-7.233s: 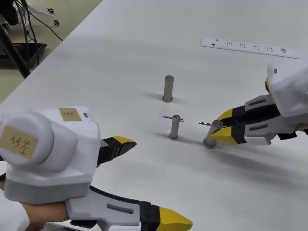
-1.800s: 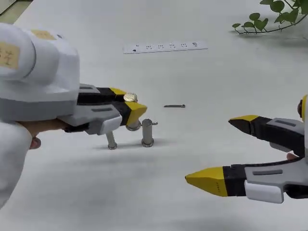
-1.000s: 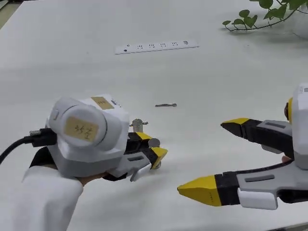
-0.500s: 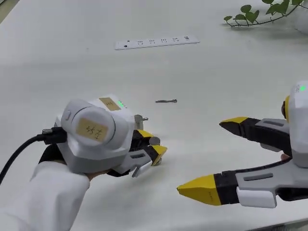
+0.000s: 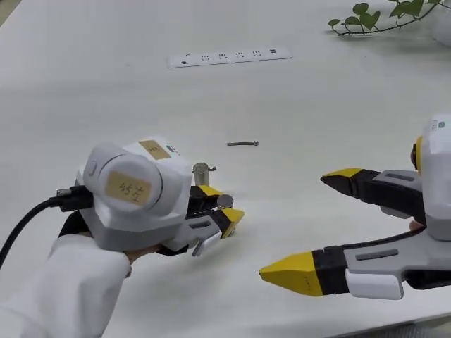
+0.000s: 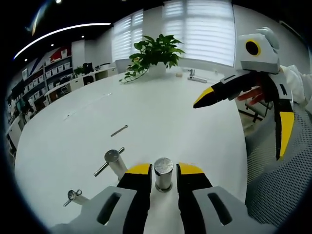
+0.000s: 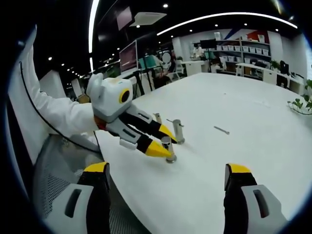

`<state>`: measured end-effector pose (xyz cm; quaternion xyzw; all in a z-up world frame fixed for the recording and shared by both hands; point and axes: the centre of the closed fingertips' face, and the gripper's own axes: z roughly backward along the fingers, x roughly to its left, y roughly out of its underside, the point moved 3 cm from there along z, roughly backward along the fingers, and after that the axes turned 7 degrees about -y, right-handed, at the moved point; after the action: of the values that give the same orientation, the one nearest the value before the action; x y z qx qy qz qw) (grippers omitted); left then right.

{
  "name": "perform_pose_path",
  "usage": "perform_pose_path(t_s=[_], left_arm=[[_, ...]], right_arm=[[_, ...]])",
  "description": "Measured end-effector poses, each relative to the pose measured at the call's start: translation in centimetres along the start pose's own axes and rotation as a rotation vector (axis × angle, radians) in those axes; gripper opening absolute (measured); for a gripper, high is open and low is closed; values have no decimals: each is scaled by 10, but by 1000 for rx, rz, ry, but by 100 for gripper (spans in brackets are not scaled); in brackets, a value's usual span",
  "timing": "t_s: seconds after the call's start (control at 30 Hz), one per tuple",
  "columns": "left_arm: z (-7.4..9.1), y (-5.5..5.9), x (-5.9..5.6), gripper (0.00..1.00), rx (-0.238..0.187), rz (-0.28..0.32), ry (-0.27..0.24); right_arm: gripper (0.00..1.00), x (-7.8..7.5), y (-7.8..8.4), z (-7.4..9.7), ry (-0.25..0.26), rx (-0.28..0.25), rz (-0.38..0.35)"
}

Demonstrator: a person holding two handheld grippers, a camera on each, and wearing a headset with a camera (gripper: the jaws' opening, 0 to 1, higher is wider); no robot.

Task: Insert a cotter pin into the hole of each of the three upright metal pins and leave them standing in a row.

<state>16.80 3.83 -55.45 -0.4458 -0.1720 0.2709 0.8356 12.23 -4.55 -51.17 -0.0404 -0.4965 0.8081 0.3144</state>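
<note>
Head view: the left claw (image 5: 224, 211) pinches the bare metal pin (image 5: 225, 201) upright, low over the desk (image 5: 317, 98) and just in front of a fitted pin (image 5: 201, 170). Under two seconds ago this pin was carried higher, behind the others; it has since been brought down beside them. The right claw (image 5: 310, 224) is spread and grips nothing. The loose cotter pin (image 5: 242, 144) lies beyond.

Left gripper view: the bare metal pin (image 6: 163, 171) sits between the jaws, the fitted pin (image 6: 115, 161) and a second fitted pin (image 6: 75, 196) to its left.

Right gripper view: the bare metal pin's (image 7: 168, 148) foot appears to meet the desk (image 7: 253, 122).

Judgement: two pins are done; the third awaits its cotter pin, which the right claw must fetch.
</note>
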Motion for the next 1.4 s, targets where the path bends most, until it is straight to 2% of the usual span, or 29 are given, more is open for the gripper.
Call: perform_pose_path(t_s=[0.03,0.13,0.2,0.4,0.5,0.6,0.67,0.8,0.93,1.07,1.17,1.3,1.33,1.4], left_arm=[[1,1,-1,30,5,-2,9],[9,3,-4,45,11,0,34],[17,4,-6,52,16,9,52],[38,6,-9,72,1,44,50],[51,9,-10,81,-20,76,42],[62,7,-13,84,-52,150,55],[68,6,-11,86,-62,188,38],[78,6,-8,99,-81,229,4],[82,13,-7,99,-53,257,-9],[83,20,-7,99,-28,229,-30],[83,22,-8,99,-19,232,-29],[81,31,-6,99,32,190,-55],[80,33,-6,99,38,177,-57],[80,34,-7,99,30,193,-55]], right_arm=[[95,0,0,1,3,1,3],[95,-2,-1,1,9,0,7],[95,-3,-1,1,10,-2,6],[95,-6,2,2,9,16,0],[95,-7,3,2,10,21,2],[94,-9,3,3,13,30,3],[94,-10,3,3,15,39,5],[94,-12,0,5,13,50,17],[94,-15,-3,6,11,57,30],[92,-21,-5,7,10,83,50],[89,-26,-5,7,14,108,63],[77,-41,-11,8,32,154,85],[75,-47,-15,7,44,165,95],[74,-57,-19,7,62,193,114]])
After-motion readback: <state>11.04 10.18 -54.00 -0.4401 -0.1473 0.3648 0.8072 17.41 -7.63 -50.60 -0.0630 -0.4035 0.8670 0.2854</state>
